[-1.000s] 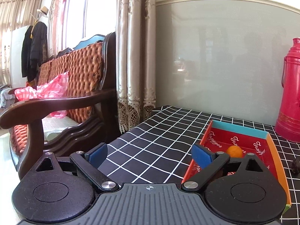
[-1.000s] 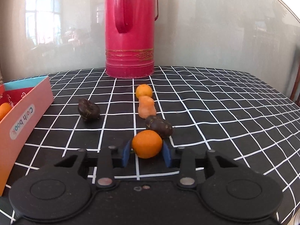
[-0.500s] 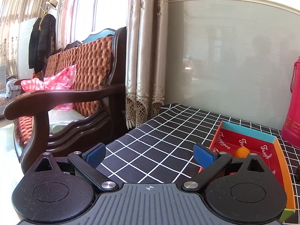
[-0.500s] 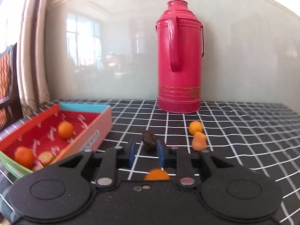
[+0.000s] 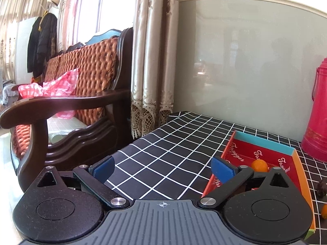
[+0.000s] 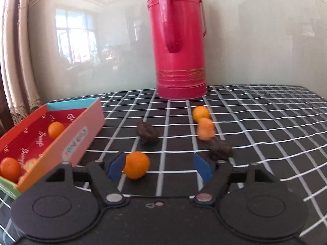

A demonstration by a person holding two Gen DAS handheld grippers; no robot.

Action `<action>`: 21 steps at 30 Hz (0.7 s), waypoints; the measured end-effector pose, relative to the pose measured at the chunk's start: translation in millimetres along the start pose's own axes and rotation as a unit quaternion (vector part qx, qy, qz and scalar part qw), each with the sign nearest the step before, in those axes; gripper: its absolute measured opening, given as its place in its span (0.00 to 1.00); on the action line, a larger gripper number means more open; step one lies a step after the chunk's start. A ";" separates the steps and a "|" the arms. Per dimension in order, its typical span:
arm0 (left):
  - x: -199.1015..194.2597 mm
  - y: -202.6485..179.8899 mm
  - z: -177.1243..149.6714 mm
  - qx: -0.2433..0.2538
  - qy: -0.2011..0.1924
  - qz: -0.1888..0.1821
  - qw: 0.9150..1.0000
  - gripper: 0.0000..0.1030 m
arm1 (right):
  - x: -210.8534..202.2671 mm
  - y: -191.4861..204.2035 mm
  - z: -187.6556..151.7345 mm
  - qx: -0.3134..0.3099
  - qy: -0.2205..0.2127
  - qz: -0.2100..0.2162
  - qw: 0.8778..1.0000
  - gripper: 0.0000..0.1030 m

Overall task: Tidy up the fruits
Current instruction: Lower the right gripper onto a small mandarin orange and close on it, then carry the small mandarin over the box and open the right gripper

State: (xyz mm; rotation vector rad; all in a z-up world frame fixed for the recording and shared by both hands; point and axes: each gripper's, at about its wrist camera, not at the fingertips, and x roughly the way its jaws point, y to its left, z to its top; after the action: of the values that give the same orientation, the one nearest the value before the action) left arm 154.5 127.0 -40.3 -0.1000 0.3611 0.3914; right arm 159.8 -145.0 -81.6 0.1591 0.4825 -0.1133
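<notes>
Left tool (image 5: 162, 168): jaws spread wide, nothing between them, over the checked tabletop (image 5: 163, 155) beside the wooden armchair (image 5: 77, 94). Cardboard tray (image 6: 81, 138) holds an orange (image 6: 55, 129) plus more fruit at its near end (blurred). Right tool (image 6: 160, 168): jaws opening, a small orange (image 6: 136, 165) against the left pad, clear of the right one, outside the tray. Further right: dark fruit (image 6: 147, 134), two orange fruits (image 6: 204, 122), red thermos (image 6: 179, 45) behind.
</notes>
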 end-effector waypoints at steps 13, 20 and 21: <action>3.5 -1.0 0.5 0.005 0.003 0.008 1.000 0.98 | 30.6 15.8 8.7 -0.021 0.058 0.014 0.998 0.34; 1.9 -7.2 0.0 0.013 0.000 0.004 1.000 0.98 | 16.6 21.9 6.9 -0.036 0.032 0.032 0.998 0.24; 2.0 -7.4 0.1 0.013 -0.001 0.005 1.000 0.98 | 11.1 21.6 9.0 -0.030 0.021 0.042 0.998 0.24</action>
State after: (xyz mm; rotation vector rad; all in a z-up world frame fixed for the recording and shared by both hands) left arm 159.1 120.9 -40.7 -0.0733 0.3653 0.3964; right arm 176.8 -126.2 -76.2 0.1228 0.5200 -0.0126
